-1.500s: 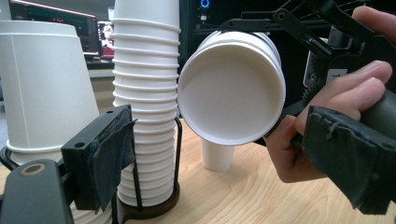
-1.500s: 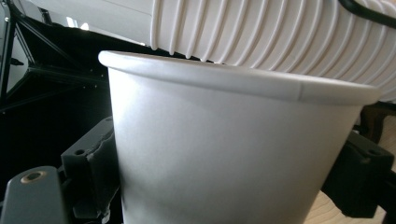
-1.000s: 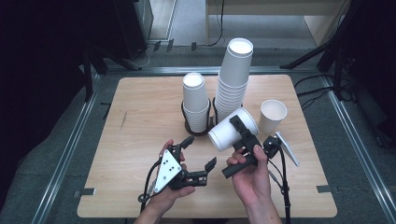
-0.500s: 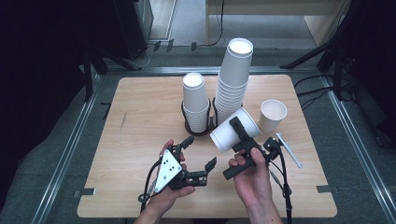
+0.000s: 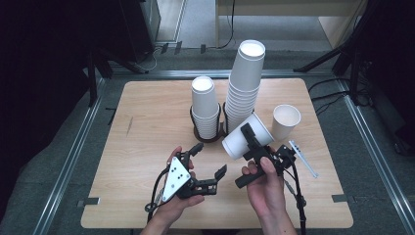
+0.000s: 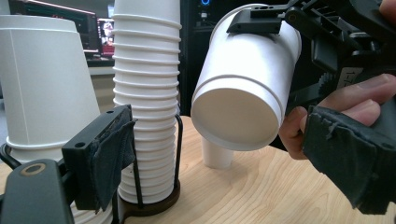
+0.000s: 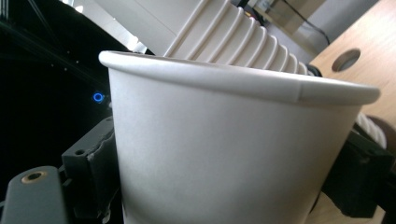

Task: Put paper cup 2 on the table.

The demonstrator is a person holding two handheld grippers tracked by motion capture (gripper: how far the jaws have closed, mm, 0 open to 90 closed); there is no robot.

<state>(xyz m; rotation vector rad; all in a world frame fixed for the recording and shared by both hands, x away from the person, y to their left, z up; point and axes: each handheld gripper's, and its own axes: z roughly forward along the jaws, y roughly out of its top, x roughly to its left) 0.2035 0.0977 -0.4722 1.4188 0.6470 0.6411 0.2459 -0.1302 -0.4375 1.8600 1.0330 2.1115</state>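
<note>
The right gripper (image 5: 248, 152) is clamped across a white paper cup (image 5: 244, 137), one jaw over the top of its wall and the other under it, and holds it tipped on its side above the table (image 5: 147, 112), at about 5 o'clock from the tall stack of cups (image 5: 243, 85) and touching or nearly touching that stack's lower rims. In the left gripper view the cup (image 6: 243, 88) has its closed base turned toward the camera, with a second rim ring showing partway along the wall (it may be two cups nested, I cannot tell).

The left gripper (image 5: 208, 159) sits at roughly 8 o'clock from the cup, its jaws apart with nothing between them, aimed toward the cup's base end.

How it will handle, as a judgement: very light, thin-walled and easy to crush or oval, with a smooth, slightly slippery skin. The rolled rim and the base ring are the stiff parts, so a second hold is best taken near the base ring, pinching gently across the wall rather than mid-wall where it buckles.

Other things: a shorter stack of cups (image 5: 204, 105) in the black wire holder (image 5: 208, 137) at 10 o'clock from the held cup, a single upright cup (image 5: 285, 121) at 2 o'clock, and a thin white stick (image 5: 303, 157) at 4 o'clock.

Against the earlier frames almost nothing differs: both hands sit where they were, the cup keeps the same tilt, and both grippers' jaws stand as before
</note>
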